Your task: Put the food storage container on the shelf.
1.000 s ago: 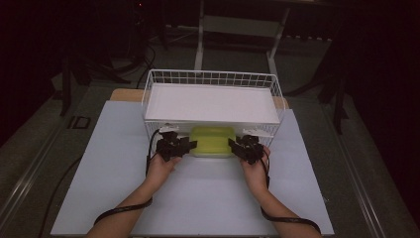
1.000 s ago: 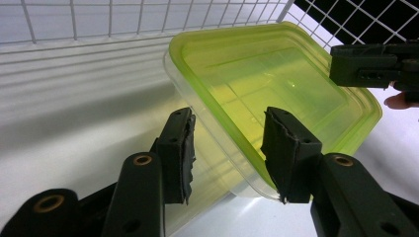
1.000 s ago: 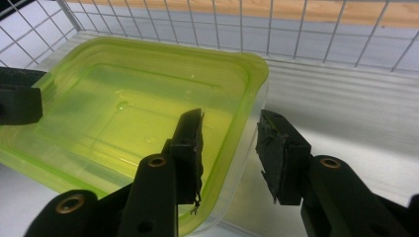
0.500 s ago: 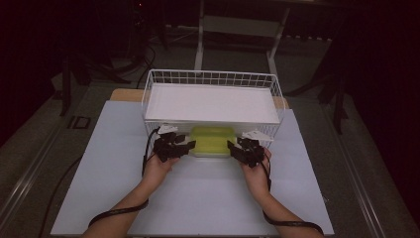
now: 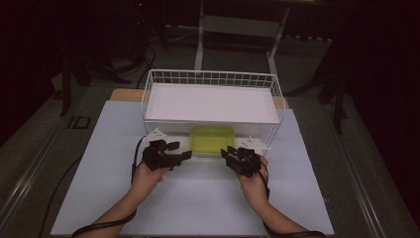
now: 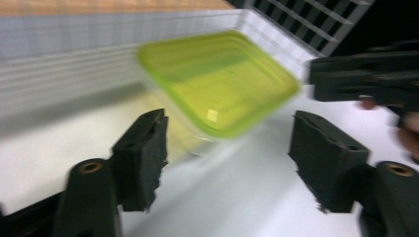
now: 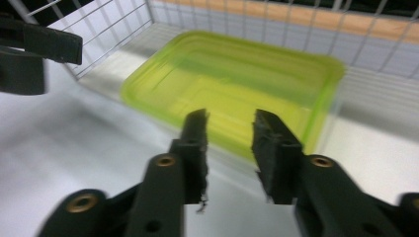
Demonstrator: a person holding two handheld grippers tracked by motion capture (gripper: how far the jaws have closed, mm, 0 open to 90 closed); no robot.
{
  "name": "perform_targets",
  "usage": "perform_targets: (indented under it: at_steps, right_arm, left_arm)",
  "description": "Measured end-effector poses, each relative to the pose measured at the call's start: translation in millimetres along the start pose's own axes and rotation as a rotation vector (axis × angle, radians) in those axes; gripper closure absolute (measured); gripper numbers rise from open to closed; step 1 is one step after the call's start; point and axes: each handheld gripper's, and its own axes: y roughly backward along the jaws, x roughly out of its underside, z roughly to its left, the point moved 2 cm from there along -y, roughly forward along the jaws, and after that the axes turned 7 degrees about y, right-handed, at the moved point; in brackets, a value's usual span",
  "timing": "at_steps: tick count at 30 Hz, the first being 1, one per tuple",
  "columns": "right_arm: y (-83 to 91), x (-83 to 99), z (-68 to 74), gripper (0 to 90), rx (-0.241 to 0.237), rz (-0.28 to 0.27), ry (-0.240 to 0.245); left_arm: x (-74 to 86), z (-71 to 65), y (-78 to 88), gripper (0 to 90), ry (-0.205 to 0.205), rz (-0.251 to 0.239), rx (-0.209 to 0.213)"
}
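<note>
A clear container with a lime-green lid sits on the white table under the front edge of a white wire rack. My left gripper hovers just left of it and a little nearer to me. Its jaws have just been opening and stand wide with nothing between them; the container lies ahead of them. My right gripper sits off the container's right front corner. Its jaws have just been closing to a narrow gap, holding nothing; the lid is beyond them.
The rack carries a white board on top, and its mesh walls close in behind and beside the container. The white table sheet spreads toward me between my forearms. Dark floor and stand legs lie beyond the table.
Both hands have drawn back from the container's sides toward me. The left jaws have spread wider and the right jaws have narrowed. The container has stayed in place.
</note>
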Motion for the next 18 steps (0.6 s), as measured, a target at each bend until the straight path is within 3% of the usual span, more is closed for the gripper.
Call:
perform_targets:
  at_steps: [1,2,3,4,5,6,7,9,11,18]
  right_arm:
    - [-1.4,2.6,3.5,82.4,-0.007,0.011,0.014]
    - [-1.4,2.6,3.5,82.4,-0.007,0.011,0.014]
    - [-4.4,5.9,7.8,89.8,-0.02,0.028,0.032]
    - [-4.4,5.9,7.8,89.8,-0.02,0.028,0.032]
    - [-6.9,8.3,10.7,90.0,-0.028,0.034,0.042]
    - [-6.9,8.3,10.7,90.0,-0.028,0.034,0.042]
    - [-9.5,10.4,13.7,90.0,-0.026,0.039,0.052]
    - [-12.8,11.7,15.4,90.0,-0.028,0.044,0.052]
    - [-17.2,12.6,16.2,90.0,-0.027,0.05,0.059]
    - [-31.0,16.4,18.9,90.0,-0.027,0.071,0.062]
  left_arm:
    - [3.6,-4.0,4.3,27.6,-0.026,-0.002,0.005]
    - [3.6,-4.0,4.3,25.7,-0.026,-0.002,0.005]
    - [7.7,-7.4,7.9,23.3,-0.059,-0.008,0.035]
    - [7.7,-7.4,7.9,21.3,-0.059,-0.008,0.035]
    - [12.4,-11.0,10.6,17.8,-0.104,-0.02,0.031]
    - [12.4,-11.0,10.6,15.8,-0.104,-0.02,0.031]
    - [16.4,-12.9,11.9,14.4,-0.131,-0.026,0.043]
    - [19.6,-13.4,12.2,10.7,-0.136,-0.034,0.051]
    - [22.1,-13.1,11.5,0.6,-0.122,-0.024,0.042]
    - [29.2,-6.1,13.0,0.6,-0.057,-0.069,0.046]
